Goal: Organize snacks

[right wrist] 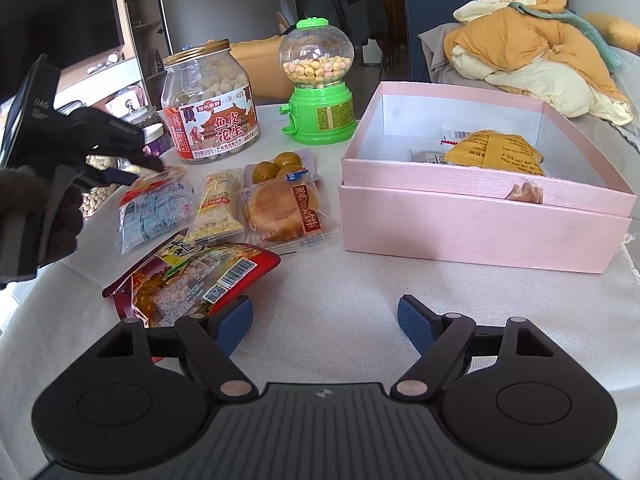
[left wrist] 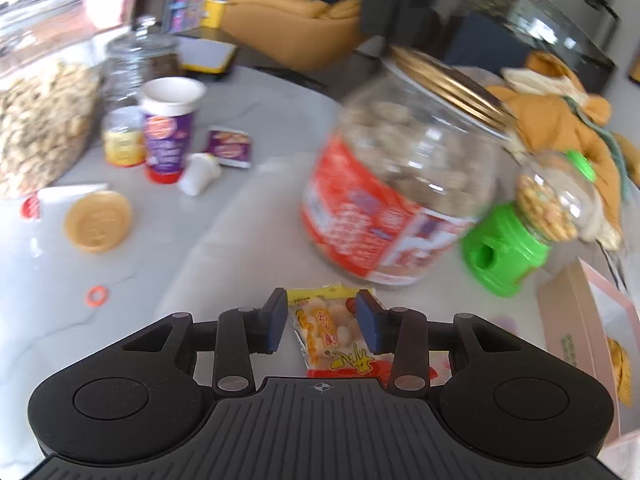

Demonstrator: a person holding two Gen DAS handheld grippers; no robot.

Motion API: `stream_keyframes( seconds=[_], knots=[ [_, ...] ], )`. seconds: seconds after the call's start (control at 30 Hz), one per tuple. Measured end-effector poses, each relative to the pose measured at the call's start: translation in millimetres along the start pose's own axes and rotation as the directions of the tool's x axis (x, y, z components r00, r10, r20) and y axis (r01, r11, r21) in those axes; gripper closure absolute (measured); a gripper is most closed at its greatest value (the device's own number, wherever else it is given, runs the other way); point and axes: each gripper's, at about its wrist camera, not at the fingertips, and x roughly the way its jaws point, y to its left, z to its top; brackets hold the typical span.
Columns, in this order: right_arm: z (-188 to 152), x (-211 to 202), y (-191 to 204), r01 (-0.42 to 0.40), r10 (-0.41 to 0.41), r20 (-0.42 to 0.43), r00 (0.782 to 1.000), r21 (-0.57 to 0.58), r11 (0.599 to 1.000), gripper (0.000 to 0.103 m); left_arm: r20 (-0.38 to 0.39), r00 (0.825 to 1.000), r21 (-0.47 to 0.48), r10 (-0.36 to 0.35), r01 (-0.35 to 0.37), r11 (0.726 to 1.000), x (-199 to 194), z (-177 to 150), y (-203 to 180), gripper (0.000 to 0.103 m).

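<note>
Snack packets are spread on the white cloth point(right wrist: 340, 300) ahead of the right gripper point(right wrist: 325, 322), whose blue-padded jaws are held wide apart with nothing between them. A red crinkled foil packet point(right wrist: 188, 280) is seen just ahead of its left finger, and beyond that a clear wrapper with a round golden bun point(right wrist: 280, 210), a clear pack of green-yellow plums point(right wrist: 280, 168) and a long yellow-and-white packet point(right wrist: 218, 204). Ahead to the right, an open pink cardboard box point(right wrist: 480, 220) is placed, with a yellow packet point(right wrist: 494, 152) inside. A yellow-and-red packet of pale round sweets point(left wrist: 330, 330) is gripped between the narrowed pads of the left gripper point(left wrist: 322, 320), lifted at the far left of the right view. Just beyond it, a clear plastic jar with a gold lid and red label point(left wrist: 400, 184) and a green toy candy dispenser point(left wrist: 516, 240) are seen.
</note>
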Motion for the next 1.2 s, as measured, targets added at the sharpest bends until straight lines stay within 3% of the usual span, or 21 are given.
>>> stream_keyframes(
  seconds=[0.07, 0.13, 0.3, 0.4, 0.53, 0.67, 0.8, 0.87, 0.93, 1.07, 1.17, 1.2],
  knots=[
    [-0.2, 0.5, 1.3, 0.006, -0.006, -0.001, 1.000, -0.007, 1.000, 0.022, -0.010, 1.000, 0.106, 0.008, -0.007, 0.994, 3.0, -5.8, -17.6, 0.059],
    [-0.4, 1.3, 2.8, 0.012, -0.012, -0.003, 1.000, -0.017, 1.000, 0.022, 0.011, 0.998, 0.178, 0.056, -0.057, 0.982, 2.3, -9.7, -31.9, 0.056],
    [-0.7, 2.1, 6.0, 0.021, -0.021, -0.005, 1.000, -0.032, 0.999, 0.021, -0.001, 0.996, 0.206, 0.086, -0.084, 0.975, -0.6, -13.0, -40.4, 0.055],
    [-1.1, 0.5, 3.6, 0.012, -0.012, -0.002, 1.000, -0.021, 1.000, 0.021, -0.014, 0.999, 0.204, 0.035, -0.032, 0.979, -13.0, -22.1, -29.1, 0.055],
    [0.2, -1.3, -0.9, -0.010, 0.010, 0.000, 1.000, -0.002, 1.000, 0.021, -0.035, 0.996, 0.180, -0.085, 0.090, 0.980, -36.4, -42.6, -4.1, 0.055],
    [8.0, -0.3, 5.1, -0.045, 0.044, -0.029, 0.999, -0.031, 0.999, 0.022, -0.004, 0.995, 0.226, -0.104, 0.102, 0.969, -61.4, -62.4, 7.0, 0.055],
    [31.6, -9.6, 23.3, -0.095, 0.092, -0.039, 0.995, -0.102, 0.990, 0.023, 0.080, 0.994, 0.170, -0.069, 0.054, 0.984, -90.1, -74.1, 21.8, 0.059],
    [51.1, -13.7, 33.5, -0.113, 0.107, -0.052, 0.993, -0.123, 0.986, 0.023, 0.111, 0.990, 0.133, -0.083, 0.068, 0.989, -108.8, -79.6, 31.3, 0.059],
    [71.6, -15.1, 42.0, -0.134, 0.126, -0.068, 0.990, -0.131, 0.982, 0.023, 0.132, 0.986, 0.161, -0.101, 0.079, 0.984, -123.4, -88.2, 32.0, 0.059],
    [104.9, -14.0, 59.3, -0.030, 0.026, -0.019, 0.999, -0.194, 0.981, 0.023, 0.098, 0.989, 0.252, -0.110, 0.082, 0.964, -127.6, -104.9, 26.7, 0.059],
    [125.3, -8.2, 66.3, -0.002, -0.001, -0.010, 1.000, -0.209, 0.978, 0.023, 0.065, 0.997, 0.305, -0.052, 0.029, 0.952, -115.0, -110.4, 25.7, 0.059],
    [132.3, -3.6, 69.1, 0.002, -0.006, -0.017, 1.000, -0.207, 0.978, 0.023, 0.068, 0.997, 0.304, -0.041, 0.018, 0.952, -112.1, -111.8, 28.1, 0.053]
  ],
)
